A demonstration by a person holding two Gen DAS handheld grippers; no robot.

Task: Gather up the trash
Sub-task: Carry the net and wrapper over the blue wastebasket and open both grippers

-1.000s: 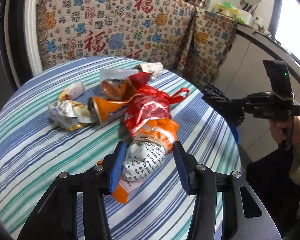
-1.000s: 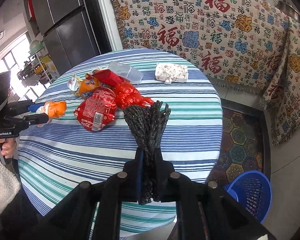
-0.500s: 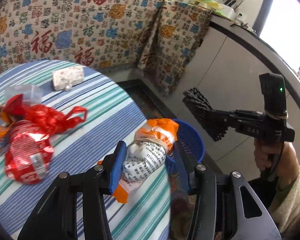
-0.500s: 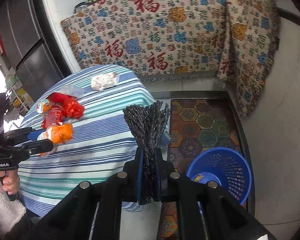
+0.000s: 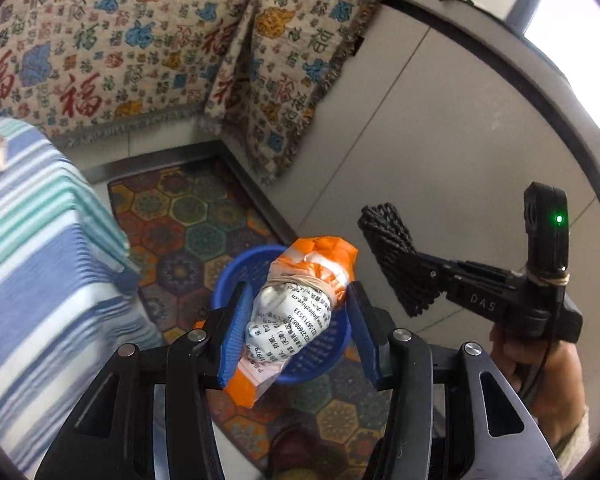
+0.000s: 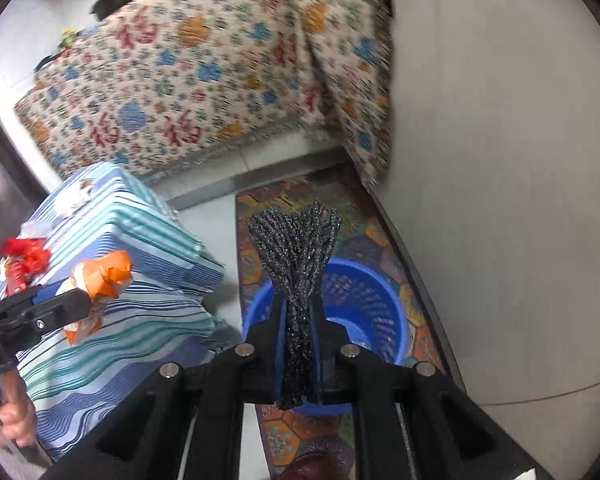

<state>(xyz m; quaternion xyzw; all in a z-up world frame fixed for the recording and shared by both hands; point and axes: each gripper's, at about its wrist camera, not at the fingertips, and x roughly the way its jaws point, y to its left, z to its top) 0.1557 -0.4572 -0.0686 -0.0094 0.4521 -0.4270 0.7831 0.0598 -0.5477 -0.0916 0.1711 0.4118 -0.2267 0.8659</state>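
Note:
My left gripper (image 5: pixel 296 312) is shut on an orange and white wrapped packet (image 5: pixel 300 304) bound with a rubber band, held in the air over the blue plastic basket (image 5: pixel 228 280) on the floor. My right gripper (image 6: pixel 296 304) is shut on a black glittery bundle of cords (image 6: pixel 294 240), also hanging above the blue basket (image 6: pixel 364 292). In the left wrist view the right gripper (image 5: pixel 412 280) with its black bundle (image 5: pixel 388 236) sits to the right of the packet. The right wrist view shows the left gripper (image 6: pixel 60 300) and orange packet (image 6: pixel 100 276) at the left, in front of the table.
The round table with a striped cloth (image 6: pixel 112 280) stands left of the basket, with red wrappers (image 6: pixel 22 256) and a white packet (image 6: pixel 76 196) on it. A patterned rug (image 5: pixel 188 216) lies under the basket. A patterned cloth (image 5: pixel 140 40) drapes the counter behind; a grey cabinet wall (image 5: pixel 440 140) is at right.
Both grippers have swung away from the table top to the right, carrying the packet and the black bundle. They now hang over the blue basket, and the right gripper has rolled.

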